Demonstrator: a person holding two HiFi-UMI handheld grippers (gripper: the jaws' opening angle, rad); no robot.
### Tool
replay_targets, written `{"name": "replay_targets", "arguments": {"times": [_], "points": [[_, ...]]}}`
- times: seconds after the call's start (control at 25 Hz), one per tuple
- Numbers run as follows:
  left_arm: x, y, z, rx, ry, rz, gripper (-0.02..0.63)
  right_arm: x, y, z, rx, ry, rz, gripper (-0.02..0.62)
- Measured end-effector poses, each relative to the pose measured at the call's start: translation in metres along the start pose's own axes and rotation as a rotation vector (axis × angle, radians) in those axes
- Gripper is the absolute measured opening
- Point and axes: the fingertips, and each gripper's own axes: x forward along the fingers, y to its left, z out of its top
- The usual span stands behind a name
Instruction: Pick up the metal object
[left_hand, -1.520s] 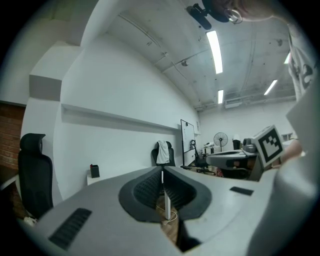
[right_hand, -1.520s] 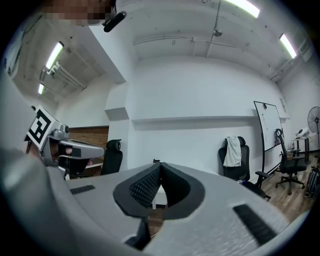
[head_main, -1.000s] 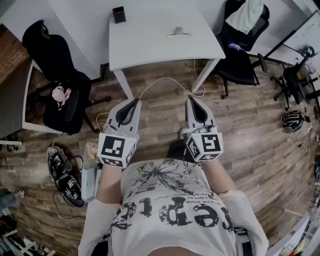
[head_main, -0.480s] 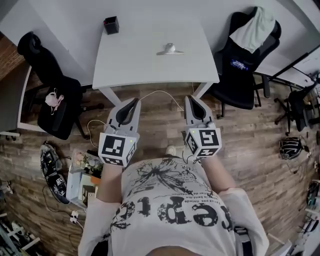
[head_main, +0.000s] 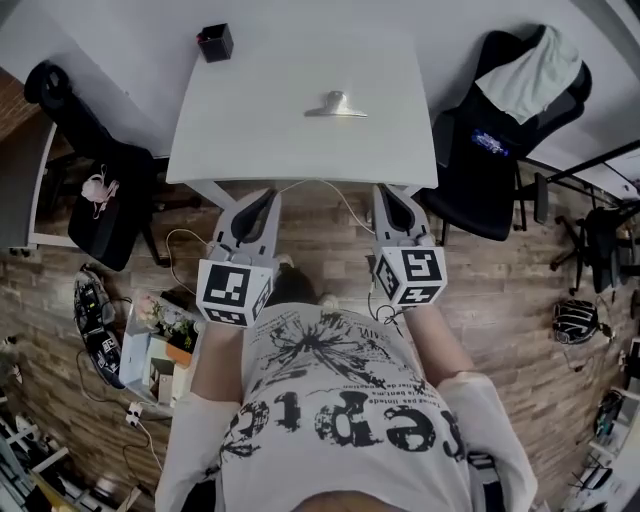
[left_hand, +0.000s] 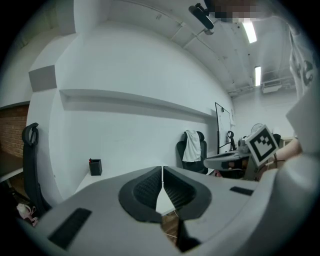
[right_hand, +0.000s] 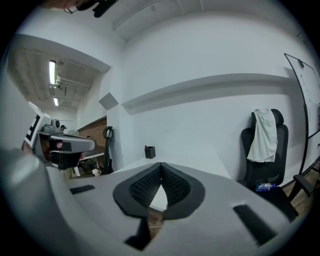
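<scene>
A shiny metal clip (head_main: 336, 104) lies near the middle of the white table (head_main: 260, 140) in the head view. My left gripper (head_main: 266, 198) is held just short of the table's near edge, left of the clip, jaws pressed together on nothing. My right gripper (head_main: 387, 195) hovers level with it, near the table's front right corner, also shut and empty. In the left gripper view the left gripper (left_hand: 162, 170) points over the tabletop; the right gripper (right_hand: 160, 167) does the same in the right gripper view. The clip is hidden behind the jaws in both gripper views.
A black pen cup (head_main: 214, 42) stands at the table's far left corner. Black office chairs flank the table, one left (head_main: 95, 190) and one right (head_main: 500, 130) draped with a pale garment. A white cable (head_main: 330, 195) runs under the table. Clutter and a bag (head_main: 95, 320) sit on the wood floor at left.
The person has stepped toward the table: both grippers now reach its near edge, and the clip sits closer to them. Both stay shut.
</scene>
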Motion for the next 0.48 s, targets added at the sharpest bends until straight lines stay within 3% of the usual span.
{"name": "replay_targets", "arguments": {"times": [0.2, 0.48], "points": [[0.042, 0.035, -0.003, -0.021, -0.006, 0.014, 0.011, 0.053, -0.011, -0.004, -0.002, 0.039, 0.020, -0.008], [0.128, 0.104, 0.015, -0.021, -0.046, -0.028, 0.011, 0.154, -0.032, 0.004, -0.003, 0.101, 0.010, -0.008]]}}
